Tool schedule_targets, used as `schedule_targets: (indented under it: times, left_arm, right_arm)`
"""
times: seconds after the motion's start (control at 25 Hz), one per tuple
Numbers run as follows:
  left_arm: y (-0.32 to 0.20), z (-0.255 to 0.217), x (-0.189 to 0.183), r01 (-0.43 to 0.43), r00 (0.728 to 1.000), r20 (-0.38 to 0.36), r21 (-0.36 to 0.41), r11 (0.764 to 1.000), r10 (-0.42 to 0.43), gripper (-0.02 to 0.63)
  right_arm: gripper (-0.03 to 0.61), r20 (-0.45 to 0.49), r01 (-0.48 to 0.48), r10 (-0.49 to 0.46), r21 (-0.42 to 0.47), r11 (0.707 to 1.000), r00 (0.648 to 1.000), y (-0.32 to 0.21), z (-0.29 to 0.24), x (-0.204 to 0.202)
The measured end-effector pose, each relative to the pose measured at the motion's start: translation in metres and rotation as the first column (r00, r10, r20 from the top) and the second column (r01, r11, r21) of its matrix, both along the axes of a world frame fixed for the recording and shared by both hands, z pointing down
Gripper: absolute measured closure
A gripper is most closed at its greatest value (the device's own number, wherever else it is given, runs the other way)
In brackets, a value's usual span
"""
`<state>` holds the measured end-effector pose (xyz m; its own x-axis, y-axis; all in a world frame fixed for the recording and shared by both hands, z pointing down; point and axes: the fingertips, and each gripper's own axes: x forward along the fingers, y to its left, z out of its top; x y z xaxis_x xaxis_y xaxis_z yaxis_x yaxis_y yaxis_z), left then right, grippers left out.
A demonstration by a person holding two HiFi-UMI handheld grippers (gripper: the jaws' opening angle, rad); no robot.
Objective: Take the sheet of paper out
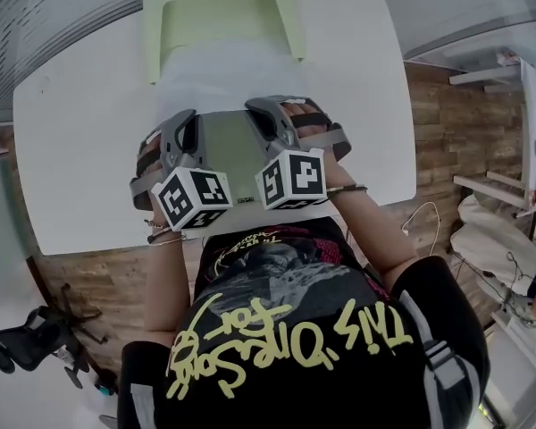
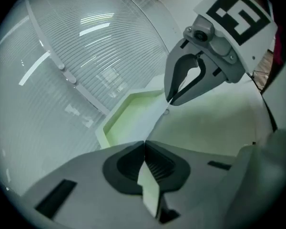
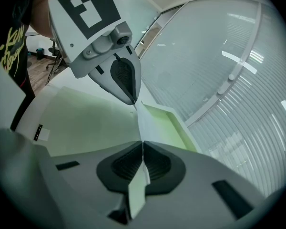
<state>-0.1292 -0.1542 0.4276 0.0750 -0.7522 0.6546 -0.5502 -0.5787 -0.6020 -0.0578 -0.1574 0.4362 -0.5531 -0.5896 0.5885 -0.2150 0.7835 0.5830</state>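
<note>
A white sheet of paper [image 1: 219,79] lies between a pale green tray [image 1: 223,7] at the table's far edge and my two grippers. My left gripper [image 1: 186,117] and right gripper [image 1: 262,106] are side by side at its near edge, each shut on that edge. In the left gripper view the paper [image 2: 150,120] runs from my own jaws [image 2: 144,144] to the right gripper's tips [image 2: 168,102]. The right gripper view shows the same edge [image 3: 150,125] from my jaws [image 3: 142,144] to the left gripper [image 3: 133,102]. A pale green folder [image 1: 237,155] lies flat under the grippers.
The white table [image 1: 80,150] fills the middle of the head view, its near edge close to the person's body. Wooden floor [image 1: 438,141] shows to the right, a black chair base [image 1: 36,338] at lower left. Ribbed glass walls [image 2: 62,56] stand behind the tray.
</note>
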Motion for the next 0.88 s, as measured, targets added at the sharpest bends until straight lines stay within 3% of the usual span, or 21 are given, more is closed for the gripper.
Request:
schedule_targets:
  times: [0.88]
  left_arm:
    - [0.018, 0.002, 0.003, 0.080, 0.996, -0.052, 0.029, 0.996, -0.079, 0.604]
  right_arm:
    - [0.566, 0.049, 0.102, -0.099, -0.062, 0.993, 0.994, 0.021, 0.009, 0.002]
